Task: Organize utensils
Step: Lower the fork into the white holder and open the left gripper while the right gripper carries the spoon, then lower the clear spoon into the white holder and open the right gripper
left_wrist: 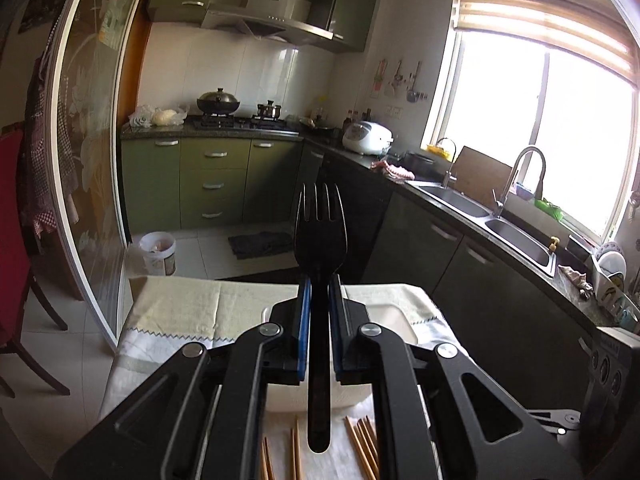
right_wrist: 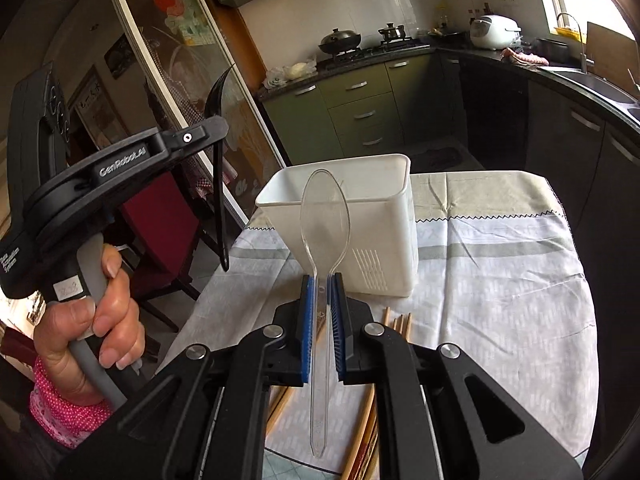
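Both grippers loaded, mid-carry. My left gripper point(left_wrist: 320, 280) is clamped on the black fork point(left_wrist: 320, 236) — tines forward and up, handle hanging back between the fingers. My right gripper point(right_wrist: 323, 280) is clamped on the clear plastic spoon point(right_wrist: 325, 216), bowl forward, pads pressing its neck. In the right view my left hand point(right_wrist: 100, 308) holds its gripper off to the side, fork clear of the table. The white bin point(right_wrist: 360, 208) stands open and upright on the tablecloth point(right_wrist: 500, 272), just ahead of the spoon. Wooden chopsticks point(right_wrist: 400, 320) lie loose on the cloth beneath my grippers, near the bin's base. Step in hand, I'd say: transport to the bin. Next move calls for tipping each utensil handle-down over the opening, then releasing — one at a time, likely, to avoid a clash at the rim.
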`<action>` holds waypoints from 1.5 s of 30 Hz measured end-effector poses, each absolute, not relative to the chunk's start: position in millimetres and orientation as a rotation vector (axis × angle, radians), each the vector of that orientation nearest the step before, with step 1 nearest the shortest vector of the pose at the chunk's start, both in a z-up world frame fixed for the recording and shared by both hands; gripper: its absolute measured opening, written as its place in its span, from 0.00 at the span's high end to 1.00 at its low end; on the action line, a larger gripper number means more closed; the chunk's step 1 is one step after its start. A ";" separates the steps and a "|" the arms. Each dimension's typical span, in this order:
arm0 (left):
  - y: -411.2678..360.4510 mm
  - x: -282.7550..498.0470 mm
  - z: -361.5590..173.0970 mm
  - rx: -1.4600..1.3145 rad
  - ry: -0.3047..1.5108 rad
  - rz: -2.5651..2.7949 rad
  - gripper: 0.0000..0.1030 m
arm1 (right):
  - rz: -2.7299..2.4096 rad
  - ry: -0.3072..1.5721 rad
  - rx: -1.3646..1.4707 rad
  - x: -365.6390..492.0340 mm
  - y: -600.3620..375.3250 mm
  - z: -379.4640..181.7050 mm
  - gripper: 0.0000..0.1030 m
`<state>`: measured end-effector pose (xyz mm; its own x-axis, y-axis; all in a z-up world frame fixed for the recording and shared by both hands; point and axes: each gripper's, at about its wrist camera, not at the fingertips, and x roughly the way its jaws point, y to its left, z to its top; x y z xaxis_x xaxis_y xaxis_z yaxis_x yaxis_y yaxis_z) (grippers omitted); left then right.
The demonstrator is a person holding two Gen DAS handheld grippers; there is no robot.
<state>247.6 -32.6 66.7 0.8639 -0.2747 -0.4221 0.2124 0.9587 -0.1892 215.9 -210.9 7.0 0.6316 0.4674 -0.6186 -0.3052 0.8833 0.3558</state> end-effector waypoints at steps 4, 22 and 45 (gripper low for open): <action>-42.4 268.6 72.2 -0.120 0.354 -0.224 0.91 | 0.447 0.765 0.208 211.4 -214.6 6.6 0.91; -54.7 316.5 25.6 -0.023 0.471 -0.153 0.90 | 0.425 0.721 0.186 198.0 -233.5 22.8 0.91; -12.5 244.6 8.2 0.042 0.642 -0.136 0.33 | 0.222 0.332 0.177 292.8 -218.8 114.0 0.91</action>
